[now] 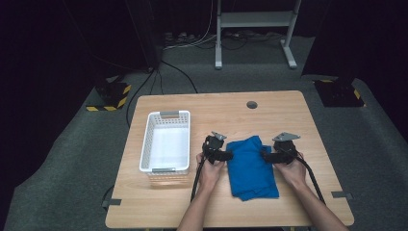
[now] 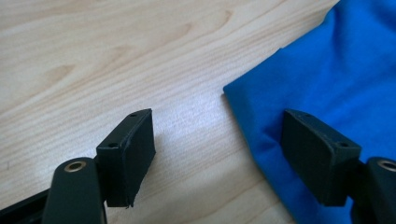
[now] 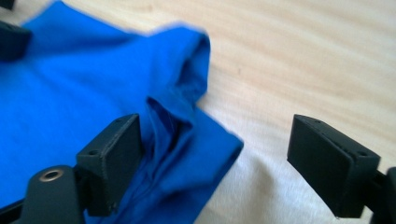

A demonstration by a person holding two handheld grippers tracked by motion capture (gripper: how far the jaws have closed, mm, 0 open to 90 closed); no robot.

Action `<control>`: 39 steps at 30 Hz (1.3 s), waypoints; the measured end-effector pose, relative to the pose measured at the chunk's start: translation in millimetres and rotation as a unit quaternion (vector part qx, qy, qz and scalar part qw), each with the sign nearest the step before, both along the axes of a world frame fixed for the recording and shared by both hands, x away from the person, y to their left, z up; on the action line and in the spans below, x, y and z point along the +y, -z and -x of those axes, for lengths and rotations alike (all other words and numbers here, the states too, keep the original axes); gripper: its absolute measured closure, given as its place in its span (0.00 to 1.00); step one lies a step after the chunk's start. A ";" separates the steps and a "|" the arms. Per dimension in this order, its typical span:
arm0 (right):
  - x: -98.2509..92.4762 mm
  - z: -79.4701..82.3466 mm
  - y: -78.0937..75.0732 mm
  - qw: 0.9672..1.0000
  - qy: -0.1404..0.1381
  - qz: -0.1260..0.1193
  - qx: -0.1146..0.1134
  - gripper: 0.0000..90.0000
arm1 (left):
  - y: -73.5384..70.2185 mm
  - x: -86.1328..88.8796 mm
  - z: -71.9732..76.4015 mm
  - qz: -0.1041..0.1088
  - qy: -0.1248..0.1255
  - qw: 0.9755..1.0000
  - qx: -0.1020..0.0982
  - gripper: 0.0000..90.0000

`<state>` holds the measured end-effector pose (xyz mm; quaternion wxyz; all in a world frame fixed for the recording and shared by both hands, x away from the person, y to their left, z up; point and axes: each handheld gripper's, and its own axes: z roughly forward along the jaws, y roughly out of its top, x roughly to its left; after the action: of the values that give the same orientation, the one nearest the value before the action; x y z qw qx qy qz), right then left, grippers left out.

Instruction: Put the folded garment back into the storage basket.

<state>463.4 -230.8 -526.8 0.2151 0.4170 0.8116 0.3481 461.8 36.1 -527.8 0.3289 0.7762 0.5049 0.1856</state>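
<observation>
Lying rumpled on pale grained wood (image 1: 202, 202), soft folded blue cloth (image 1: 252, 166).

Blue cloth (image 1: 251, 166): one piece, folded into a rough rectangle with rumpled upper corners; lies flat on the wooden bench (image 1: 288, 110), right of centre.

Blue cloth (image 1: 251, 166); white basket (image 1: 166, 142); light wood table (image 1: 288, 108); black tongs (image 2: 217, 161).
</observation>
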 end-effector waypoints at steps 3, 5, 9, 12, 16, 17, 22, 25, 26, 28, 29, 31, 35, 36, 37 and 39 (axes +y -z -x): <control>3.6 -1.7 -3.8 1.000 0.005 -0.012 -0.012 0.21 | -2.6 -1.5 -4.0 0.003 -0.004 1.000 -0.012 0.27; 7.5 -6.8 -1.7 1.000 0.011 -0.001 -0.003 0.20 | -1.0 -2.9 -7.1 -0.007 -0.004 1.000 -0.004 0.26; 12.1 -5.0 4.2 1.000 0.001 0.023 -0.002 0.20 | 1.3 -4.0 -0.2 -0.013 0.002 1.000 0.005 0.34; 13.2 1.3 3.8 0.999 -0.015 0.033 -0.008 0.20 | -1.0 -10.2 12.8 -0.041 0.012 0.999 -0.009 0.38; 13.7 -0.5 1.8 0.999 -0.023 0.028 -0.003 0.20 | -0.3 -6.8 8.8 -0.019 0.005 1.000 -0.001 0.32; 13.8 -2.5 1.0 1.000 -0.020 0.020 0.000 0.19 | -0.6 -5.8 5.4 -0.011 0.001 1.000 -0.001 0.28; 14.7 -14.0 -0.1 1.000 0.012 -0.021 0.005 0.20 | -1.1 -6.6 -9.6 0.014 -0.010 1.000 -0.005 0.24; 11.3 -19.0 8.0 0.999 0.027 -0.010 0.028 0.18 | 4.2 -6.8 -10.8 0.002 -0.009 1.000 0.006 0.25; 8.2 -19.3 8.9 0.999 0.027 -0.018 0.034 0.18 | 4.3 -5.9 -8.3 0.001 -0.010 1.000 0.004 0.26; 3.2 -17.6 6.6 0.999 0.025 -0.013 0.033 0.18 | 3.5 -5.2 -3.1 -0.001 -0.012 1.000 0.005 0.29; 1.7 -15.8 5.0 0.999 0.021 -0.008 0.029 0.17 | 3.1 -4.5 -1.0 0.000 -0.014 1.000 0.008 0.30; -0.2 -12.5 0.7 1.000 0.014 0.002 0.020 0.18 | 1.8 -2.4 1.2 -0.004 -0.016 1.000 0.013 0.30; -0.8 -11.5 -8.6 1.000 0.016 -0.023 -0.002 0.20 | -1.1 -0.5 -2.8 0.008 -0.021 1.000 0.002 0.26; 0.5 -13.6 -9.7 0.999 0.018 -0.028 -0.002 0.20 | -1.5 -1.0 -5.2 0.012 -0.022 1.000 -0.003 0.25; 3.4 -16.6 -9.9 0.999 0.020 -0.029 0.003 0.20 | -1.7 -2.1 -7.6 0.016 -0.022 1.000 -0.003 0.24; 10.8 -22.8 -8.8 0.999 0.021 -0.025 0.007 0.20 | -0.5 -5.1 -11.8 0.013 -0.024 1.000 -0.002 0.24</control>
<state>486.3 -220.1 -518.0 0.2056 0.4416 0.7953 0.3609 473.7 31.0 -527.3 0.3353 0.7594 0.5248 0.1886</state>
